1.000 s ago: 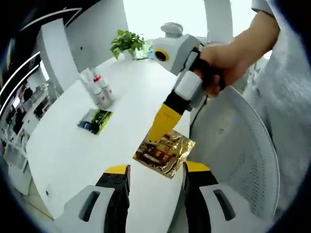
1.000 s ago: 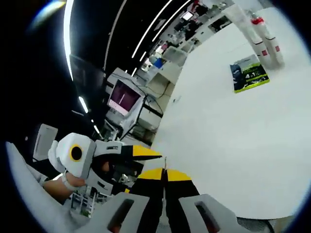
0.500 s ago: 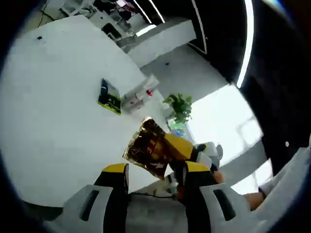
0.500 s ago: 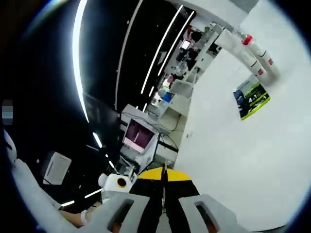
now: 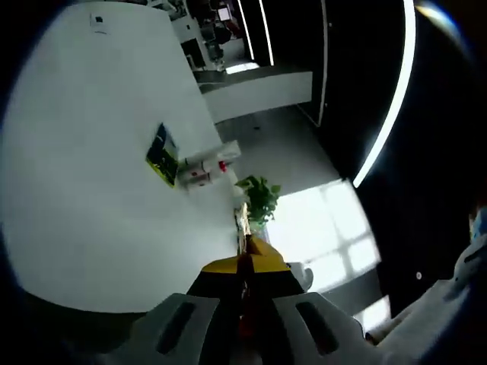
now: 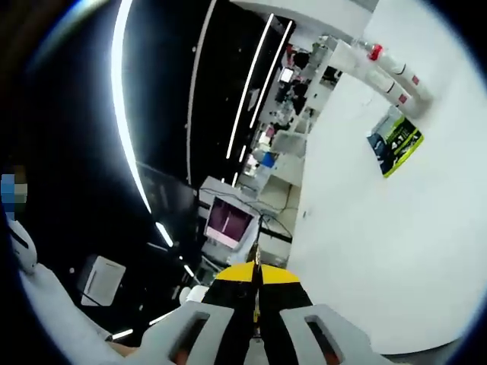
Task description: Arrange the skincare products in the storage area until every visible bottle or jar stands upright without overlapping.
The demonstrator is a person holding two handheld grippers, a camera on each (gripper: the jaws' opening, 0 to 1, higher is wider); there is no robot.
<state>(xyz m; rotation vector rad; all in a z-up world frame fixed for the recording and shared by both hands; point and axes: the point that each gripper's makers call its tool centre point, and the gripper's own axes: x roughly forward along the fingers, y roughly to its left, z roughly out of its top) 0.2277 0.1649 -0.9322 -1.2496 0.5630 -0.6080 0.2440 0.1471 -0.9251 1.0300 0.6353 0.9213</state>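
In the left gripper view my left gripper (image 5: 243, 263) is shut, and a gold foil sachet (image 5: 243, 222) stands edge-on as a thin strip between its jaws. My right gripper (image 6: 256, 272) is shut too, with a thin sliver of the sachet (image 6: 256, 257) rising from its closed jaws. Far off on the white table (image 5: 84, 190) lie two or three white bottles with red caps and labels (image 5: 202, 166), side by side on their sides. A green and black sachet (image 5: 160, 155) lies flat beside them. The same bottles (image 6: 384, 67) and green sachet (image 6: 396, 140) lie on the table (image 6: 380, 251) in the right gripper view.
A potted green plant (image 5: 259, 199) stands past the bottles at the table's far end. Beyond the table's edge in the right gripper view are a lit monitor (image 6: 228, 225) and cluttered desks (image 6: 285, 114). Both views are strongly rolled.
My left gripper, open half a second ago beside the gold sachet, has shut on it. Both cameras have rolled and tilted. The right gripper stays shut.
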